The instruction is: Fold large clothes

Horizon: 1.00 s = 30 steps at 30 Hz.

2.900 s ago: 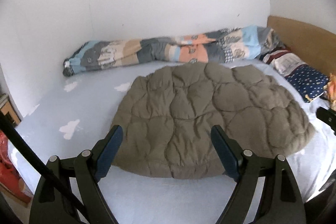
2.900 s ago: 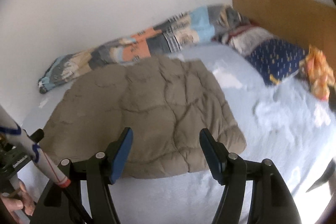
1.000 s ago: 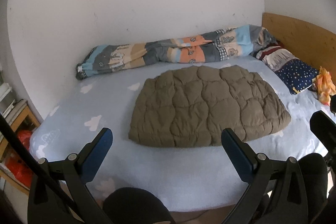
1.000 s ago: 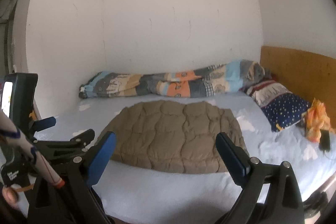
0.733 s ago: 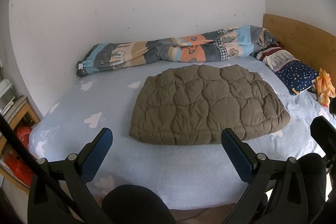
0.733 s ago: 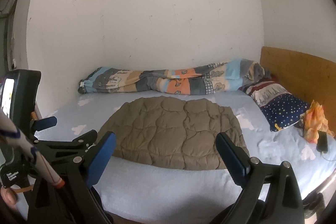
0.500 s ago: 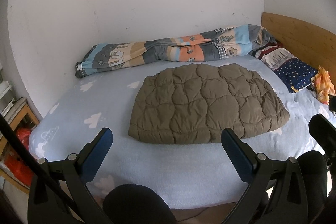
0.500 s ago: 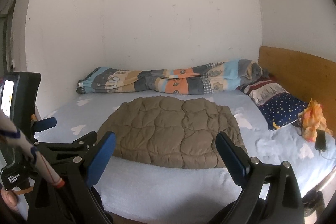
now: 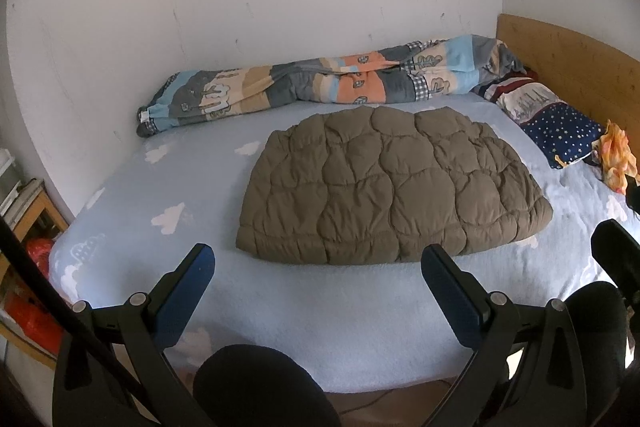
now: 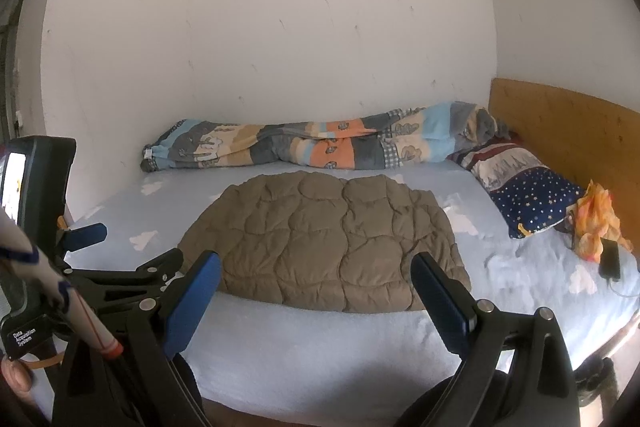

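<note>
- The jacket [image 9: 392, 187] [image 10: 328, 239], a brown quilted garment, is laid folded and flat on the middle of the bed [image 9: 320, 307] [image 10: 320, 347], touched by neither gripper
- Its sleeves and collar are hidden by the fold, so which side faces up cannot be told
- The left gripper [image 9: 318, 261] is held spread wide over the near edge of the bed, with nothing between its blue pads [image 9: 188, 291]
- The right gripper [image 10: 316, 269] is likewise spread wide and empty; the near hem of the jacket is seen between its fingers, well behind them
- In the right view the left gripper [image 10: 132, 269] is partly covered by the right gripper's own finger, and its tip is hard to make out
- A rolled duvet [image 9: 332, 83] [image 10: 320, 143] is laid along the wall behind the jacket
- A starred pillow [image 9: 560, 131] [image 10: 532, 203] is set against the headboard [image 9: 568, 67] [image 10: 568, 131], its far end tucked under the duvet
- An orange cloth [image 9: 616, 159] [image 10: 596, 223] is crumpled beside the pillow; in the left view it is cut off by the frame edge
- A dark phone [image 10: 610, 259] is seen just beside the cloth, its cable blurred
- Dark rounded shapes at the bottom of both views are cut off and cannot be identified
</note>
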Tool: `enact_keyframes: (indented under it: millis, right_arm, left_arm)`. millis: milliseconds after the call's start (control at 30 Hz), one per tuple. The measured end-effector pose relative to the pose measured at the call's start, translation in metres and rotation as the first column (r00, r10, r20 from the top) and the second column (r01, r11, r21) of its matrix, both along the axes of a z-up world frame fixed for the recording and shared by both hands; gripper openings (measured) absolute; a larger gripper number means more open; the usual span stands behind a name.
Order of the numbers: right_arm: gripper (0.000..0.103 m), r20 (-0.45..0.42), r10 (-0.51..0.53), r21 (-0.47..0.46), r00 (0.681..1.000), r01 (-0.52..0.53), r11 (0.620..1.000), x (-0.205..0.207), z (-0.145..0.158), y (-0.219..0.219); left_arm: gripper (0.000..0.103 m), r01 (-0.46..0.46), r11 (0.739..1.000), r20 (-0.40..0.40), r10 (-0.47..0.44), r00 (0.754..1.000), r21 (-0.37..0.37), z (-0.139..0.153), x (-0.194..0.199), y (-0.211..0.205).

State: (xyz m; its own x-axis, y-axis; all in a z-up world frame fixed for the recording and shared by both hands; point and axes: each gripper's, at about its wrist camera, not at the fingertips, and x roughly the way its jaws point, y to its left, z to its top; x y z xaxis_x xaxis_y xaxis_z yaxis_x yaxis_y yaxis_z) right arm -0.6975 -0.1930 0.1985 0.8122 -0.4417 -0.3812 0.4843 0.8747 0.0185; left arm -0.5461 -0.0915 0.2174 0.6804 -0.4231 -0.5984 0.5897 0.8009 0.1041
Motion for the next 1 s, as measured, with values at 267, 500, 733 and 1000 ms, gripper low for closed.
enact_keyframes:
  millis: [267,500,733,1000]
  right_arm:
    - [0.098,-0.013,0.002,0.011,1.000,-0.002,1.000,0.0025,-0.0039,0.0002]
    - [0.098,-0.011,0.000,0.012,1.000,0.000,1.000,0.0012,-0.0041,-0.0003]
    - [0.098,-0.012,-0.004,0.011,1.000,0.004,1.000,0.0024,-0.0043,0.0017]
    - [0.098,-0.015,-0.006,0.012,1.000,0.006,1.000,0.0028,-0.0049,0.0029]
  left_arm:
    - [0.103,-0.002,1.000,-0.003,0.002,1.000,0.006,-0.0024,0.0004,-0.0010]
    - [0.103,0.014,1.000,0.006,-0.014,1.000,0.012,-0.0043,-0.0033,-0.0029]
    - [0.103,0.016,1.000,0.004,-0.016,1.000,0.011,-0.0040,-0.0056,-0.0021]
    - [0.103,0.019,1.000,0.001,-0.019,1.000,0.009,-0.0043,-0.0067,-0.0020]
